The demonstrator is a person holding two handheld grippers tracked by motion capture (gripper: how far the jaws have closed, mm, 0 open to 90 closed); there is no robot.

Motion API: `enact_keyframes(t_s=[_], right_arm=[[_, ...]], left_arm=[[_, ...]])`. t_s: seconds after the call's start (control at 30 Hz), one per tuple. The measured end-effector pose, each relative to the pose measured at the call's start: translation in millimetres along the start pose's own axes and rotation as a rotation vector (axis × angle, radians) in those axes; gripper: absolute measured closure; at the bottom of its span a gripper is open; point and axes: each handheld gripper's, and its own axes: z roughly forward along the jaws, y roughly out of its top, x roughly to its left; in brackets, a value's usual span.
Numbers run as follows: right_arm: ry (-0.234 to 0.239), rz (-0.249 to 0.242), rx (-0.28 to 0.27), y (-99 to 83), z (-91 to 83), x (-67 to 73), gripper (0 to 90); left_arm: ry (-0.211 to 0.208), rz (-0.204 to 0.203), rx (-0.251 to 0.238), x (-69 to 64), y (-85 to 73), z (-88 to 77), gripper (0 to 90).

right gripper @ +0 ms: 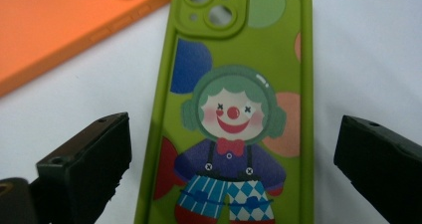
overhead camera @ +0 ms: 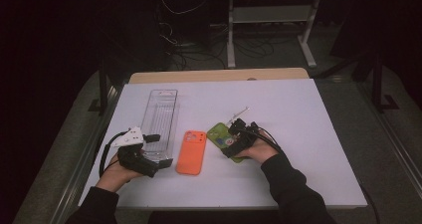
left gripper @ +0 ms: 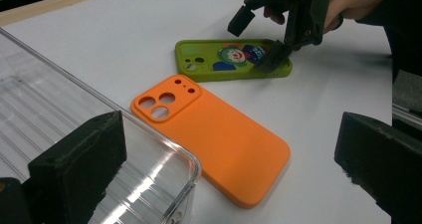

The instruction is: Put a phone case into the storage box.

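Black jaws of my right gripper stand wide apart with nothing between them but the green clown phone case, which lies flat on the white table directly under the claw. The case's long axis runs straight away from the claw, camera cut-out at the far end, so the jaws straddle its two long edges; I judge a straight drop would set them to pinch across its width. My left gripper is farther off, jaws also spread and empty, one at the rim of the clear plastic tray. Between the two lies the orange phone case. The left gripper view shows one right jaw apparently touching the green case's near end; the high view hides that under my hand.
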Motion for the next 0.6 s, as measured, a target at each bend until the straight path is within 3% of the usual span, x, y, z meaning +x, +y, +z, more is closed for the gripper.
enact_keyframes(t_s=[0.23,0.6], right_arm=[[-0.023,-0.006,0.047,-2.5,5.6,3.5,6.6],[-0.032,-0.003,0.043,-4.1,3.3,6.4,13.3]], left_arm=[[0.001,0.002,0.001,0.0,0.0,0.1,0.0],[0.0,0.006,0.002,-0.4,0.2,0.5,0.0]])
